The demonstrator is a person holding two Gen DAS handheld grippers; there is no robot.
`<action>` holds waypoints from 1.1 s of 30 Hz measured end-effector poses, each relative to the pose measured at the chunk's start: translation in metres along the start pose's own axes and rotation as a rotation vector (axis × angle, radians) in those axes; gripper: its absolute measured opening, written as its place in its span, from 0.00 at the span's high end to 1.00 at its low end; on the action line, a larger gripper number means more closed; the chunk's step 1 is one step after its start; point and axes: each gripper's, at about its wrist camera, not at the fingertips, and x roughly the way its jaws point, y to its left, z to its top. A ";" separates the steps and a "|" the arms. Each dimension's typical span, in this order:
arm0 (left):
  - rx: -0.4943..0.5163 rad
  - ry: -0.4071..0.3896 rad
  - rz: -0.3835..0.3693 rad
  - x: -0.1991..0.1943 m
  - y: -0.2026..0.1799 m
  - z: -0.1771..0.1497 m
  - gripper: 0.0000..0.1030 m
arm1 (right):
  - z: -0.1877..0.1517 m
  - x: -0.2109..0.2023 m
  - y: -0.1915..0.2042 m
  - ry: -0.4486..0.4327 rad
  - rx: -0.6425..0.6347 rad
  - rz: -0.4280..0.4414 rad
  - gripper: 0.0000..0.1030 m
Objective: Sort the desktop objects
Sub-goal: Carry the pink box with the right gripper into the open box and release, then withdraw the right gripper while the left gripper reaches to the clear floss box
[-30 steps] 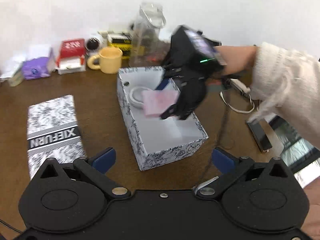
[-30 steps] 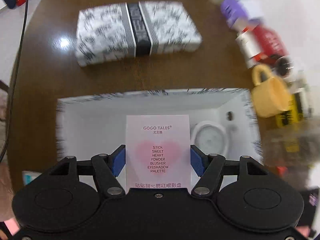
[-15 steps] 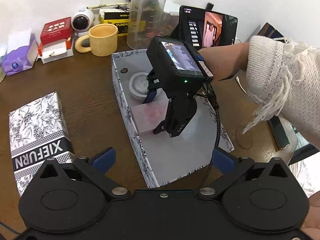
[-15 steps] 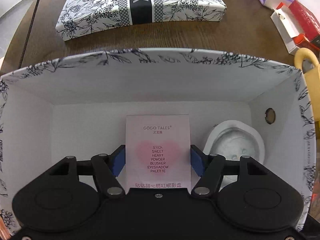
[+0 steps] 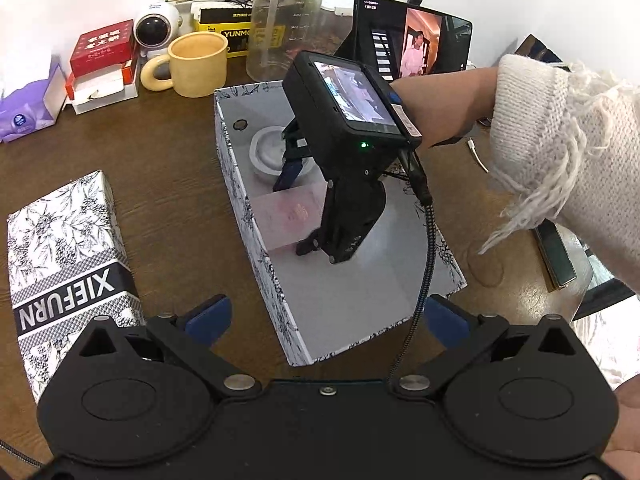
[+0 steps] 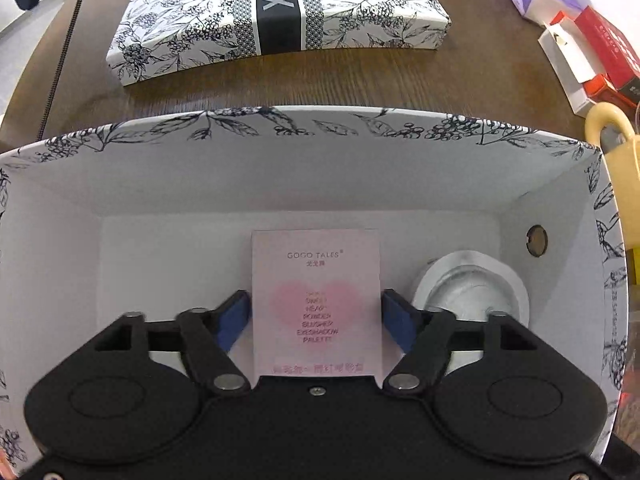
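Note:
An open white box with a black floral print stands on the brown desk. In it, at the far end, lies a round white object. My right gripper reaches down into the box, shut on a pink palette box held close to the floor by the left wall. In the right wrist view the pink palette box sits between the blue pads of the right gripper, with the round white object to its right and the box rim ahead. My left gripper hovers open and empty over the box's near end.
The box's floral lid lies left of it. Along the back stand a yellow mug, a clear jug, a tablet, a red box and a purple tissue pack. A phone lies at the right.
The right gripper has come down from above the open box into it, carrying the pink palette box close to the floor. The left gripper stays open, its view shifted slightly.

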 end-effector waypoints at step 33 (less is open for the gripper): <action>0.232 -0.058 0.020 -0.054 -0.104 -0.130 0.00 | -0.131 -0.198 0.279 -0.353 0.817 -0.417 0.00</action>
